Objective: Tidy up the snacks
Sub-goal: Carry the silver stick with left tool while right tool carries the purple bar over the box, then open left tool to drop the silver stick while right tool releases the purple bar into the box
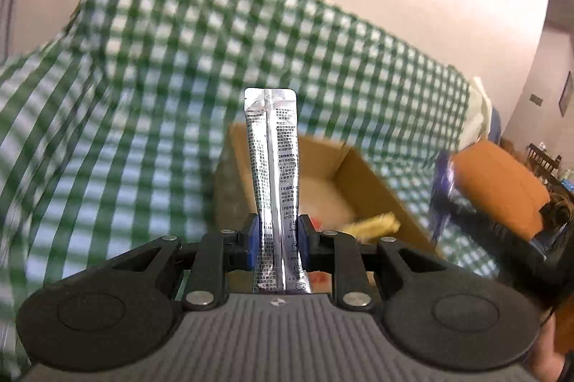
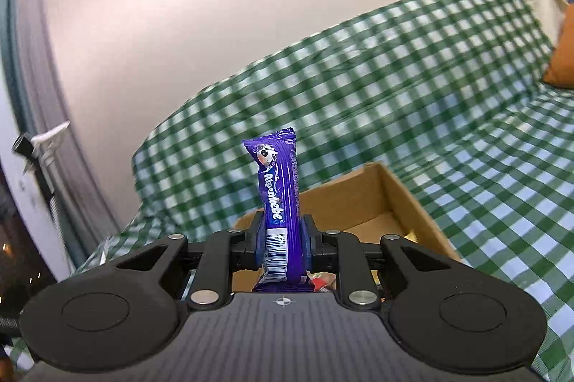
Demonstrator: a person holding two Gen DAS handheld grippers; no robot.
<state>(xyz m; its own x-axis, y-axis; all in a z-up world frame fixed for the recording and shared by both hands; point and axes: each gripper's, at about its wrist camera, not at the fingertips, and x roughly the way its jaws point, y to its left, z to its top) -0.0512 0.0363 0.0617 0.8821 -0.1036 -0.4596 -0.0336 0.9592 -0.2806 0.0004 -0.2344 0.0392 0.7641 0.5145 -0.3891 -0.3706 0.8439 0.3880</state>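
Nearest the left wrist camera, the left gripper (image 1: 279,236) is clamped on a silver sachet (image 1: 271,166). The blue pads grip the sachet near its lower end; its long axis runs forward along the fingers, and the free end stands past the fingertips. The right gripper (image 2: 283,238) is likewise closed on a purple candy stick (image 2: 277,199), held in its lower half, long axis forward, top end leaning slightly left in the right wrist view.

Directly beyond and below both sets of fingertips lies an open cardboard box (image 1: 362,166) resting on the green checked sofa cover (image 1: 172,66). In the left wrist view the box interior sits just behind and to the right of the sachet, with a yellow snack (image 1: 375,224) already inside. In the right wrist view the box opening lies ahead and right of the candy stick.

Both grippers appear about equally near the box; the frames do not settle which is closer. An orange cushion (image 1: 498,184) lies farther right on the sofa. The wall closes the background.
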